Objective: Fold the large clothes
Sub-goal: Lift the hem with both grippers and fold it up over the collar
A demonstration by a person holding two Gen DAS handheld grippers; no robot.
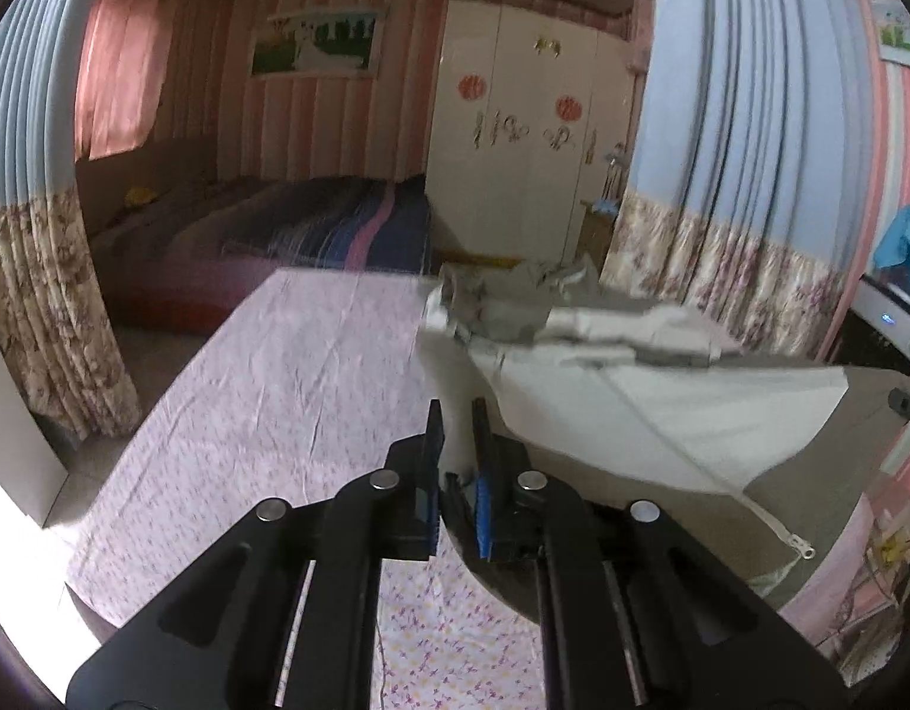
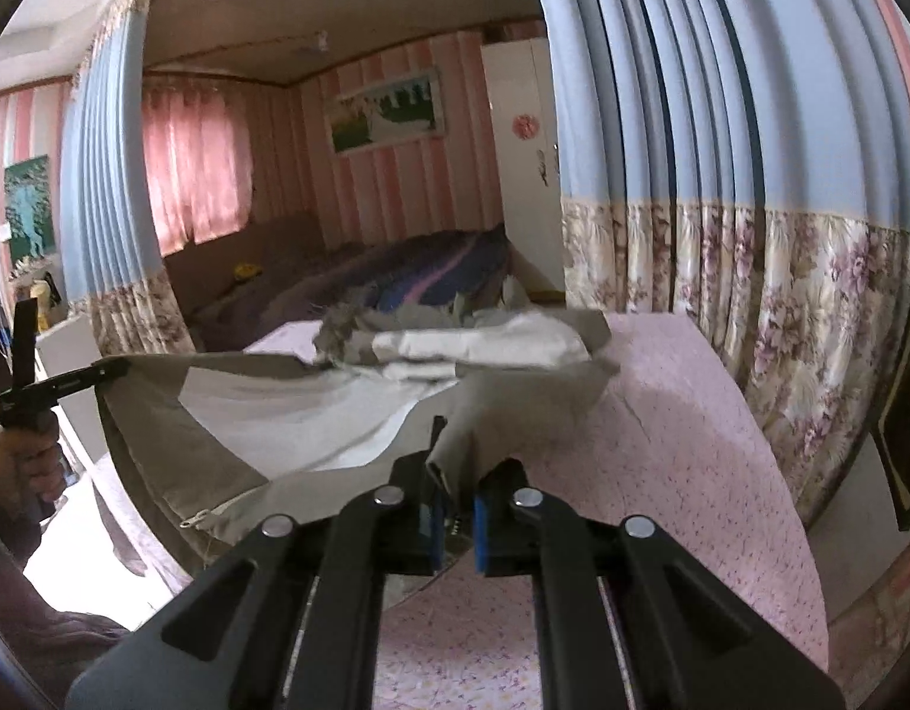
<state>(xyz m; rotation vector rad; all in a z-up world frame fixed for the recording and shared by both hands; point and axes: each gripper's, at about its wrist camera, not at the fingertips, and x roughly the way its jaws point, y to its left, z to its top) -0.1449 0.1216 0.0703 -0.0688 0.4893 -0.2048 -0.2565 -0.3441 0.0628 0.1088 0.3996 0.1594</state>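
Both grippers grasp the grey, white-lined zip-up jacket (image 1: 632,408) above the pink floral table (image 1: 277,384).
Left gripper (image 1: 457,432) and right gripper (image 2: 455,461) jaws clench its hem; keep it taut and level.

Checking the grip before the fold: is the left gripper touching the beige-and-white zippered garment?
Touching. The left wrist view shows the left gripper clamped on a white fold of the garment.
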